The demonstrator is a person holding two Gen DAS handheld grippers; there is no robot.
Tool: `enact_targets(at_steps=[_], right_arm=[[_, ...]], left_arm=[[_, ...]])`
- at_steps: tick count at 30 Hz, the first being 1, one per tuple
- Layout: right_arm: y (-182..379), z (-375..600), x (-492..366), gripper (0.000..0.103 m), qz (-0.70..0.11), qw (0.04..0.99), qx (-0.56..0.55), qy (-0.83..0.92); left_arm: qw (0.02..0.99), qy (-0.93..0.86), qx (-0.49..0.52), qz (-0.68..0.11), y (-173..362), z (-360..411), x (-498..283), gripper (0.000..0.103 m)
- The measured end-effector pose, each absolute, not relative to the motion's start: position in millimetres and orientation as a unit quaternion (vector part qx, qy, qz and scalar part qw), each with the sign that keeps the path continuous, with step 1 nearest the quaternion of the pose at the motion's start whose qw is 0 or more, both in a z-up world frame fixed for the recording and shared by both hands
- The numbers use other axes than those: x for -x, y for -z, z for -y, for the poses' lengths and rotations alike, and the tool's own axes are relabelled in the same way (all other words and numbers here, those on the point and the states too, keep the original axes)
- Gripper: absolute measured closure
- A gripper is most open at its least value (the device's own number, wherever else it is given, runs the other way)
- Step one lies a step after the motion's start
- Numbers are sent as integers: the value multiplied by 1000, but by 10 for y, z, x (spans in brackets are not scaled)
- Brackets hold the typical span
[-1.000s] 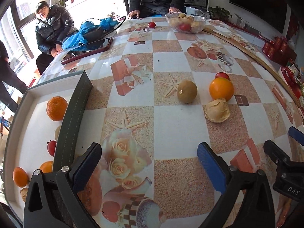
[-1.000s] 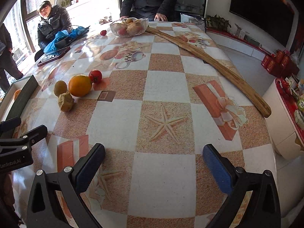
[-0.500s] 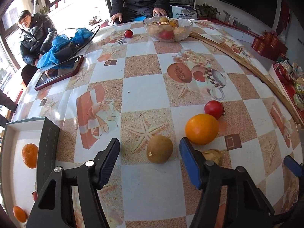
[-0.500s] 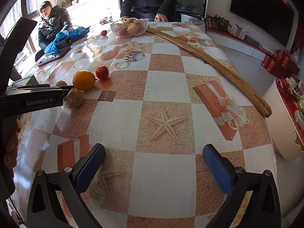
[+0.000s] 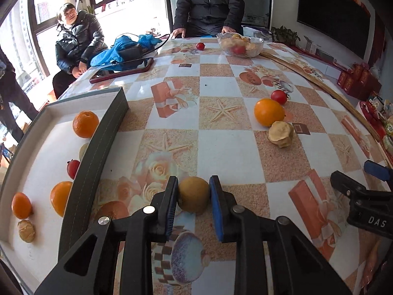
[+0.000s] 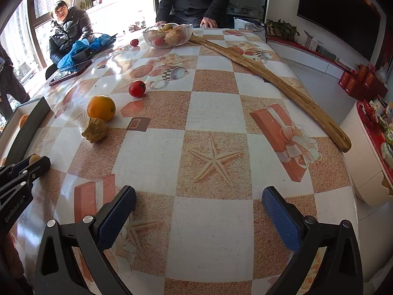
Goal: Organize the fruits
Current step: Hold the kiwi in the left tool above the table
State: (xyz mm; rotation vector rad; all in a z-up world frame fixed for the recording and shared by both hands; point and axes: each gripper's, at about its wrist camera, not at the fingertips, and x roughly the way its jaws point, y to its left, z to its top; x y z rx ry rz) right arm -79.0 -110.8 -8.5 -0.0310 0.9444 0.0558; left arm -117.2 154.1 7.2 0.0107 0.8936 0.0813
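Left hand-held gripper (image 5: 193,198): both pads pressed against a round brown fruit (image 5: 193,194), holding it just right of the tray (image 5: 98,147) wall. Can't tell whether the fruit touches the bench (image 5: 221,147) or is lifted.

Right hand-held gripper (image 6: 199,213): fingers spread wide, nothing between them, over bare bench well to the right of the tray.

In the tray, near to far: pale wrinkled fruit (image 5: 26,230), small orange (image 5: 21,205), larger orange (image 5: 60,198), red fruit (image 5: 73,168), another orange (image 5: 85,124) at the far end.

On the bench, right of the tray: pale wrinkled fruit (image 5: 281,134), touching a large orange (image 5: 269,112), red tomato (image 5: 278,96) just past it.

Beyond the tray: glass bowl (image 5: 240,46) of fruit.
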Motion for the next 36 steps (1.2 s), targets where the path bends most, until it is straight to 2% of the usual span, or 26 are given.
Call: enact_targets(at_steps=[2, 6, 36], right_arm=[[85, 1105, 789, 0, -455, 890, 15, -27], [86, 1106, 789, 0, -455, 890, 15, -27], [84, 1105, 794, 0, -455, 890, 15, -27]], left_arm=[[905, -40, -8, -423, -59, -1546, 1212, 73], [906, -53, 0, -420, -60, -1578, 1208, 62], [906, -46, 16, -419, -52, -1626, 1217, 61]])
